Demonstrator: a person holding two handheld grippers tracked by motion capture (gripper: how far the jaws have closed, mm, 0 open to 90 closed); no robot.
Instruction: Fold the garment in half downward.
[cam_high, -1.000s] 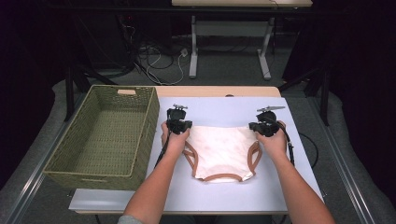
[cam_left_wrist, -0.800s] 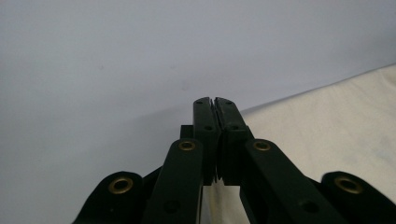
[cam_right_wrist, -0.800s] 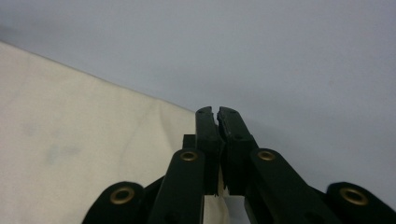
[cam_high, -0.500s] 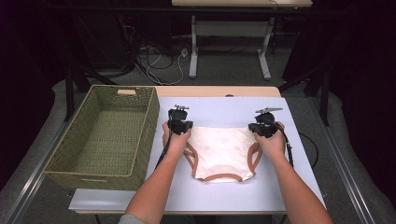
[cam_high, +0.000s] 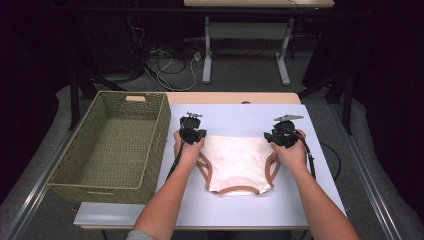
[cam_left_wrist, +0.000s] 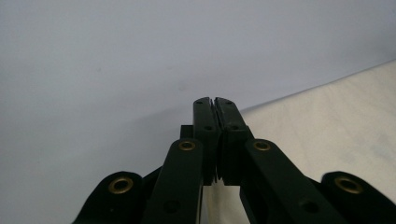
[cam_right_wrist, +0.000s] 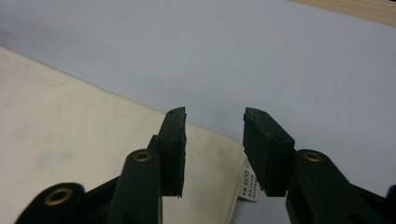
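- Right gripper (cam_right_wrist: 212, 140): its jaws have just been opening and now stand apart; the hemmed corner of the cream garment (cam_right_wrist: 70, 140), with its small printed care label (cam_right_wrist: 247, 184), lies below and between them, unpinched; so this corner is let go.
- Left gripper (cam_left_wrist: 215, 105): jaws clenched together, tips meeting just right of centre in its own view; the garment's edge runs up to them from the right, so they seem to pinch the other corner, though no cloth is visible between the pads.
- In the high view both hands, the left gripper (cam_high: 192, 131) and the right gripper (cam_high: 283, 135), rest at the two upper corners of the garment (cam_high: 235, 160); it is a cream sleeveless piece with brown binding round its openings and lower hem, spread flat in the middle of the frame on the pale blue table mat (cam_high: 320, 195).
- Woven green basket (cam_high: 70, 175) stands at the left of the frame, just beside the mat, well apart from the garment.
- Judged step: setting the spread garment down; to do it well, free the left corner as cleanly as the right, jaws wide before lifting, straight up; dragging would pull the flat cloth askew or wrinkle the top hem.
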